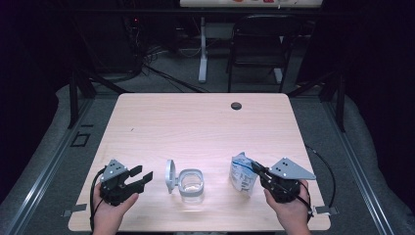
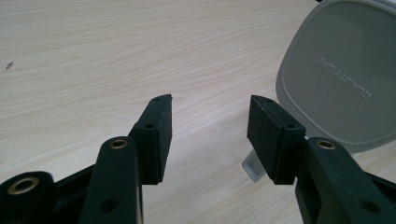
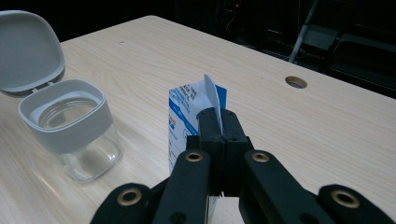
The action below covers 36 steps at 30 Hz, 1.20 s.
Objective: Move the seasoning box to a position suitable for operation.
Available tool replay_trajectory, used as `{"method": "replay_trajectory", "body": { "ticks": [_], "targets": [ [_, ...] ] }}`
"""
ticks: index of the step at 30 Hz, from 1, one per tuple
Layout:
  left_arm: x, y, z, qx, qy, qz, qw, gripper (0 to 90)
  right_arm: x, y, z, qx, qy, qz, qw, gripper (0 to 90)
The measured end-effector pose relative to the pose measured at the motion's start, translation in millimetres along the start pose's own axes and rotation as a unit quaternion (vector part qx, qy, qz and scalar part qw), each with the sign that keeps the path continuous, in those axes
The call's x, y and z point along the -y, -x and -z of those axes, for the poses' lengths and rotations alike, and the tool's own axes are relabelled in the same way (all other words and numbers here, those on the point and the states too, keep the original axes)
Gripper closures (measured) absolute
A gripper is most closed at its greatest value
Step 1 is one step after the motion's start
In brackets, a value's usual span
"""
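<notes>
Pale wood grain runs across the table (image 1: 195,117) in front of me, with dark floor and a chair (image 1: 259,44) beyond its far edge. My right gripper (image 3: 217,122) has its jaws pinched tight on the top flap of a blue-and-white pouch (image 3: 187,116), which stands upright near the table's front right. To its left sits a clear glass jar (image 1: 191,183) with a grey collar, its hinged lid (image 2: 343,74) flipped up and open. My left gripper (image 2: 209,119) rests near the front left corner, jaws spread wide with nothing between them, just beside that lid.
</notes>
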<state>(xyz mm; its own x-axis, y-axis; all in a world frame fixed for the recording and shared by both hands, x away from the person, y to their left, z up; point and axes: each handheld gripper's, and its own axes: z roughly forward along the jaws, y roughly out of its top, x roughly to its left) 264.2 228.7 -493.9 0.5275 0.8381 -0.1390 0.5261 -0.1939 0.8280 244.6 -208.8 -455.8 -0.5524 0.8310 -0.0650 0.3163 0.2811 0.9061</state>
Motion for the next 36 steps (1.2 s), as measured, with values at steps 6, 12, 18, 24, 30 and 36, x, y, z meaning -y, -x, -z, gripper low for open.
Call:
{"method": "replay_trajectory", "body": {
  "ticks": [6,12,18,24,30,36],
  "targets": [
    [0.1,0.4,0.6,0.001,0.003,0.001,1.0,50.9,4.0,1.1,3.5,-0.003,0.005,-0.004,1.0,90.0],
    [0.1,0.3,0.5,0.0,0.002,0.0,1.0,50.9,8.0,3.4,5.3,-0.007,0.014,-0.016,0.9997,90.0],
    [0.1,0.1,0.5,0.0,0.004,0.002,1.0,50.9,8.5,3.0,6.0,-0.008,0.014,-0.015,0.9998,89.3],
    [0.1,-0.1,0.8,0.0,0.003,0.003,1.0,50.9,11.4,4.1,5.5,-0.02,0.019,-0.029,0.9992,81.4],
    [0.2,0.0,0.9,0.0,0.003,0.004,1.0,50.9,16.8,6.0,0.6,-0.021,0.017,-0.036,0.999,63.1],
    [-0.1,-0.5,2.0,-0.001,0.004,0.003,1.0,50.9,23.6,8.1,-0.3,-0.035,0.027,-0.044,0.9981,51.3]
  ]
}}
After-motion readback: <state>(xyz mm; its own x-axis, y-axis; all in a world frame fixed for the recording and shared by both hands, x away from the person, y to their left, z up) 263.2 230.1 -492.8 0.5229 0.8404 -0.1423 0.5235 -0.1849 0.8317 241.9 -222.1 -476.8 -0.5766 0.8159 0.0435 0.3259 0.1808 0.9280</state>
